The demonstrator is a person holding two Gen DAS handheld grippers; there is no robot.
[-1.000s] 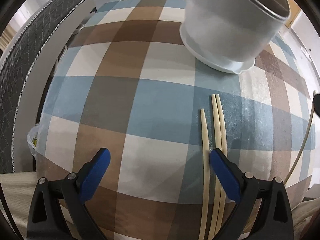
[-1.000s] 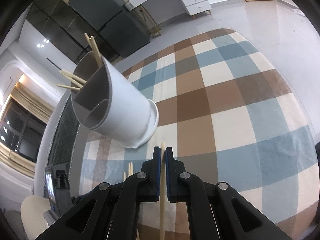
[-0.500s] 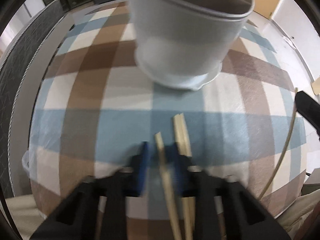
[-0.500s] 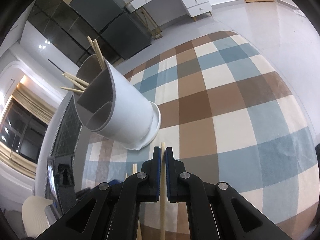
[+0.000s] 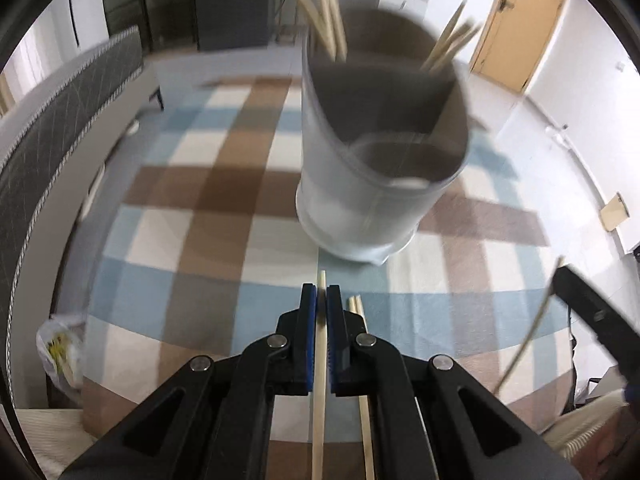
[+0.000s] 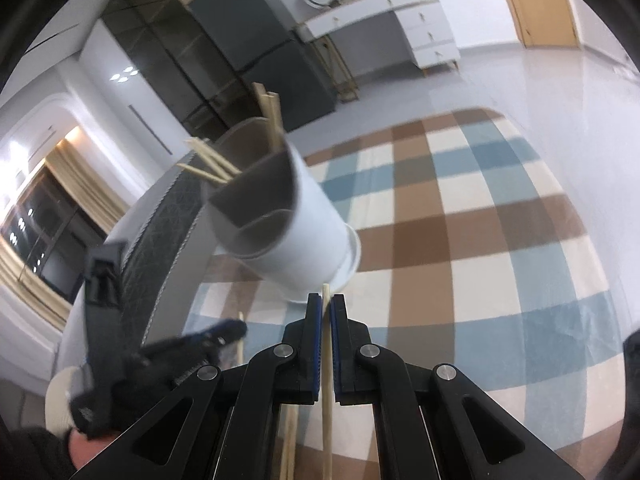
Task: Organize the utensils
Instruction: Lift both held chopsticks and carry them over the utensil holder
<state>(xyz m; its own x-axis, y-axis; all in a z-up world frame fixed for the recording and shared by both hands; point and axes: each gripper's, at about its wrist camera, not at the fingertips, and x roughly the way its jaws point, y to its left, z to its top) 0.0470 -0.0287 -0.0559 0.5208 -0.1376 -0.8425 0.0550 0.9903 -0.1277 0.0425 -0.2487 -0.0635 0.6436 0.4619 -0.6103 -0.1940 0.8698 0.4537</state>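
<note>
**Both grippers clamped on a chopstick each, holder just ahead**

So the left gripper (image 5: pixel 321 300) is clenched tight on a single chopstick (image 5: pixel 319 400). The blue pads (image 5: pixel 307 320) squeeze it from both sides, and the stick runs straight down the middle between the fingers, its tip poking out just past them. Right beside that gripper, on its right side, two more chopsticks (image 5: pixel 362 360) lie together on the checked tablecloth (image 5: pixel 168 280), partly tucked under the black finger.

The right gripper (image 6: pixel 326 312) is the same deal: jaws pinched on another chopstick (image 6: pixel 327 392), tip sticking out a little ahead of the pads. Off to its left you can see the left gripper as a dark blurry shape, with a pale stick next to it.

Straight ahead of both tools sits the white utensil holder (image 5: pixel 360 208), standing on the blue, brown and cream cloth. It's split into compartments by grey dividers. The far sections already hold bundles of chopsticks (image 5: pixel 328 12) leaning out over the rim; the near section, closest to the grippers, looks empty as far as I can tell.

Further out beyond the table there's a dark fridge (image 6: pixel 260 40), a white dresser (image 6: pixel 400 24) and a wooden door (image 5: pixel 516 28). The left view is pretty motion-blurred, fyi.
</note>
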